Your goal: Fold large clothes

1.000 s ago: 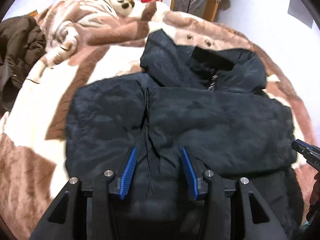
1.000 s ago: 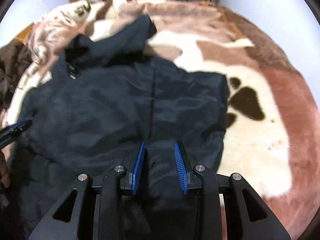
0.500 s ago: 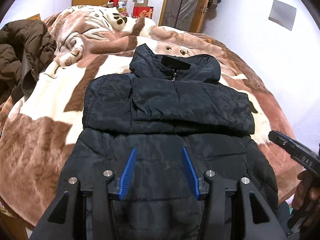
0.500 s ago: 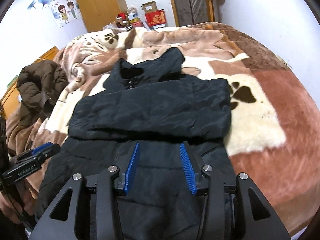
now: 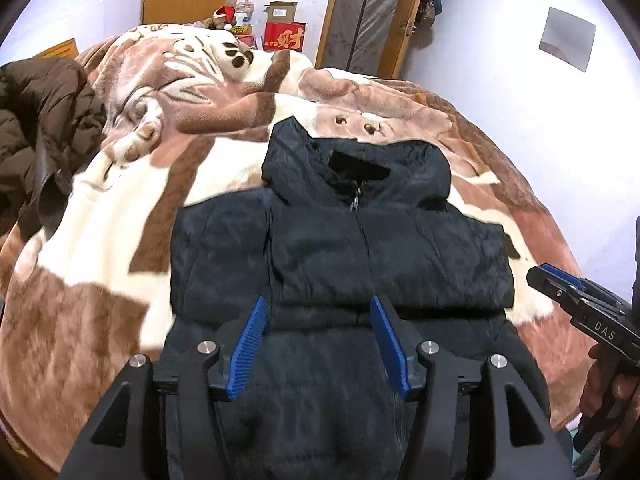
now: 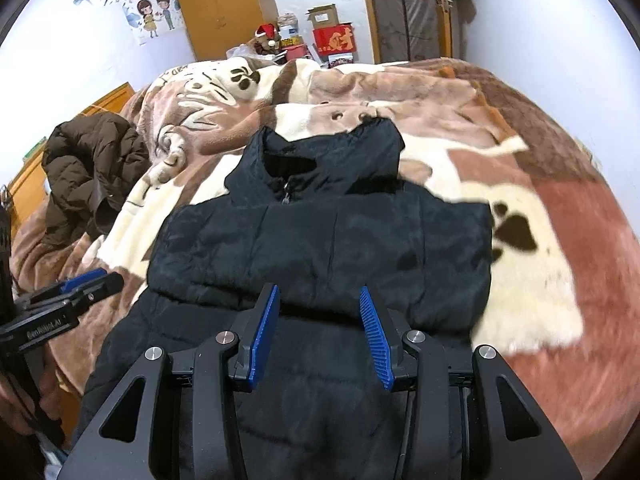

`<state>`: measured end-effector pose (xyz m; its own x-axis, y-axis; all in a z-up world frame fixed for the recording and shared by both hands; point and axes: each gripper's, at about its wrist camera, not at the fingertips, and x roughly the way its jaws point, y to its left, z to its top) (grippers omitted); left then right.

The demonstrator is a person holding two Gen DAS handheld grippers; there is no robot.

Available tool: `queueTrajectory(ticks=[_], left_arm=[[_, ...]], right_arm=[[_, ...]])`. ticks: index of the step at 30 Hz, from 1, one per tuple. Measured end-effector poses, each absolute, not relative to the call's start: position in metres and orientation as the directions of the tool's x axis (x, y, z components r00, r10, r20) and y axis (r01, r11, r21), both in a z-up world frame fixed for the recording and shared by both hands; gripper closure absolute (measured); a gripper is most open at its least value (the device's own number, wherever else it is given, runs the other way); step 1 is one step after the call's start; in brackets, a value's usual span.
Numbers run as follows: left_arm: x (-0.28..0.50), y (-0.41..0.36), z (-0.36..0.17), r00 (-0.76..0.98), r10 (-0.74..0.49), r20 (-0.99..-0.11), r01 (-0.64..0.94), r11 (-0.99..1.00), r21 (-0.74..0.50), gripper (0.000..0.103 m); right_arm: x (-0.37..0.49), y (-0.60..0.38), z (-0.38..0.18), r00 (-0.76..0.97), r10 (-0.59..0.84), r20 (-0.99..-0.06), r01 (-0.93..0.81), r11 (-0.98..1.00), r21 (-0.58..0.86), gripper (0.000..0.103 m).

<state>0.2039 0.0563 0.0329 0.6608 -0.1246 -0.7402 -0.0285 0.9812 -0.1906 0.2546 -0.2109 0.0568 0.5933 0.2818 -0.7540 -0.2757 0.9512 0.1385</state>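
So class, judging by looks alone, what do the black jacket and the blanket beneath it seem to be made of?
Black jacket: probably padded nylon or polyester shell; smooth, faintly shiny surface with stitched quilt lines and puffy bulk.
Blanket: likely plush fleece; fuzzy, matte pile with a soft brown and cream pattern. Exact fibres cannot be confirmed.

The right tongs gape empty over a black padded jacket on the brown-and-cream fleece blanket; a brown puffy coat is heaped at ten o'clock.

The left gripper and the right gripper both hang level, side by side, fingers spread wide and holding nothing.
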Motion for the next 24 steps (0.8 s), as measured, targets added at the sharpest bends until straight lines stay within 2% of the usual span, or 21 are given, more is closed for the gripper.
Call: queueTrajectory(ticks=[11,15,18,24], left_arm=[[0.346,0.074,0.028,0.65,-0.126,-0.749,-0.029,0.981,-0.19,0.036],[0.403,0.079,0.012,0.634,-0.108,-0.766,-0.044,0.984,-0.175,0.033],[0.443,0.079,-0.005,0.614,-0.082,-0.785,-0.062,0.986,-0.152,0.031],[0.504,0.078,-0.039,0.58,-0.042,-0.813,-0.091,0.989,-0.116,0.031]], right_arm=[[0.393,-0.218,0.05,0.584,0.247,-0.773,-0.236,0.963,0.13,0.059],[0.437,-0.223,0.035,0.567,0.239,-0.788,-0.223,0.966,0.133,0.058],[0.473,-0.227,0.019,0.544,0.236,-0.805,-0.215,0.967,0.138,0.051],[0.529,-0.224,-0.007,0.529,0.202,-0.824,-0.207,0.973,0.106,0.051]])
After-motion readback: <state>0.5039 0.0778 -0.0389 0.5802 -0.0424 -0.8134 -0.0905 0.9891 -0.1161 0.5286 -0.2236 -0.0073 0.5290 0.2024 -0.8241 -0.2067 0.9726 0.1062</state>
